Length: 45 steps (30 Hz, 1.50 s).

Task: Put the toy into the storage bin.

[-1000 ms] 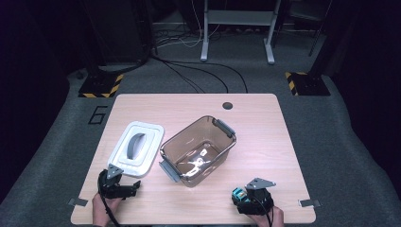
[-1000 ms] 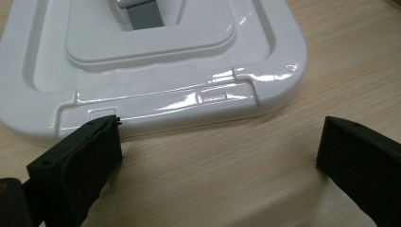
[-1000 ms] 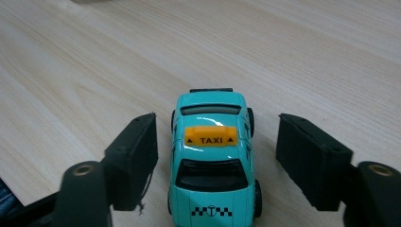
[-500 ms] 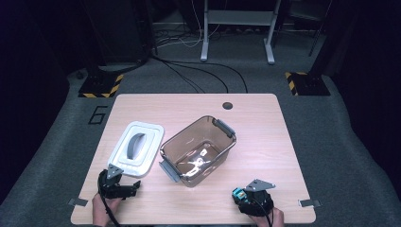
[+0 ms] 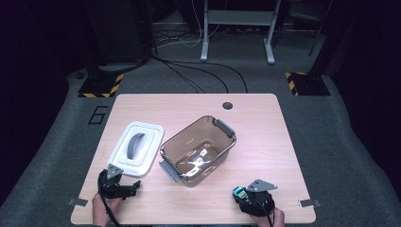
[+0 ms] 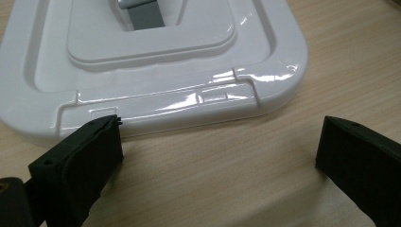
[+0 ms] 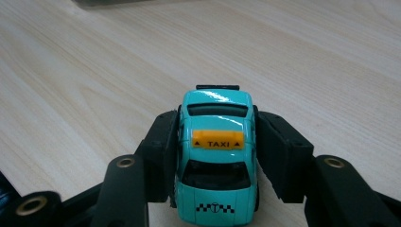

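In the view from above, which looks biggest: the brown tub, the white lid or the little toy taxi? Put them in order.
1. Brown tub, largest.
2. White lid, somewhat smaller.
3. Toy taxi, by far the smallest, a speck of teal clamped in the right gripper.

No visible change: both tools and the table's things exactly as before.

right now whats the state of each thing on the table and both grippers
clear brown plastic box: open, lid off, empty
white plastic lid with grey handle: flat on the table beside the box
teal toy taxi: clamped between the right gripper's jaws
left gripper: open, holding nothing, near the lid's edge
right gripper: shut on the taxi
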Each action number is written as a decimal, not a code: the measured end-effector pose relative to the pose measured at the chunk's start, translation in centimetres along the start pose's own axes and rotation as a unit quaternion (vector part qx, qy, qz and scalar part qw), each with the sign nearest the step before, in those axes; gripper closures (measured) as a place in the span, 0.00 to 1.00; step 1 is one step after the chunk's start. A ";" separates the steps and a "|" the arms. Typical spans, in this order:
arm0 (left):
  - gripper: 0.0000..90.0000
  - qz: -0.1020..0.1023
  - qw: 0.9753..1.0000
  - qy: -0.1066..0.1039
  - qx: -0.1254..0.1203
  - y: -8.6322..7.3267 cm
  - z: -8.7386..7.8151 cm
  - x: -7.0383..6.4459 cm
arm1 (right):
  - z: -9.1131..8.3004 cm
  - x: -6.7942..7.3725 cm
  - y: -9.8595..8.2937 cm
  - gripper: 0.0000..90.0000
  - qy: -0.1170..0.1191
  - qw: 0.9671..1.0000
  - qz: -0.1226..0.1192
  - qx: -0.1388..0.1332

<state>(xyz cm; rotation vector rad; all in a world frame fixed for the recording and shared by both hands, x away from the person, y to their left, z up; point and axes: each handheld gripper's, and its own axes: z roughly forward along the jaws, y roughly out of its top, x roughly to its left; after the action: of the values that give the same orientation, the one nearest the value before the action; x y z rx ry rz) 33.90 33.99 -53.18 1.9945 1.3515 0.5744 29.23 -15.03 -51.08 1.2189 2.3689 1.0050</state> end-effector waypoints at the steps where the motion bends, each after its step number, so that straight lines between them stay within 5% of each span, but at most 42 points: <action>1: 0.01 0.000 1.000 0.000 0.000 0.0 0.0 0.0 | 0.0 0.0 0.0 0.56 -0.001 1.000 -0.003 -0.001; 10: 0.01 0.000 1.000 0.000 0.000 0.0 0.0 0.0 | 0.7 -0.1 -0.1 0.54 0.002 1.000 0.001 0.006; 14: 0.01 0.000 1.000 0.000 0.000 0.0 0.0 0.0 | 0.6 0.0 -0.1 0.44 -0.004 1.000 0.000 0.010; 23: 0.01 0.000 1.000 0.000 0.000 0.0 0.0 0.0 | 0.1 0.0 -0.4 0.58 -0.004 1.000 -0.009 0.004; 45: 0.01 0.000 1.000 0.000 0.000 0.0 0.0 0.0 | -0.4 -0.4 1.4 0.58 -0.021 1.000 -0.022 -0.006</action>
<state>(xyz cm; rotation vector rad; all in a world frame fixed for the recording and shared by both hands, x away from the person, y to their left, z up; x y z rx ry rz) 33.90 33.99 -53.19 1.9936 1.3520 0.5749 30.03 -14.96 -49.86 1.1675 2.3446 0.9692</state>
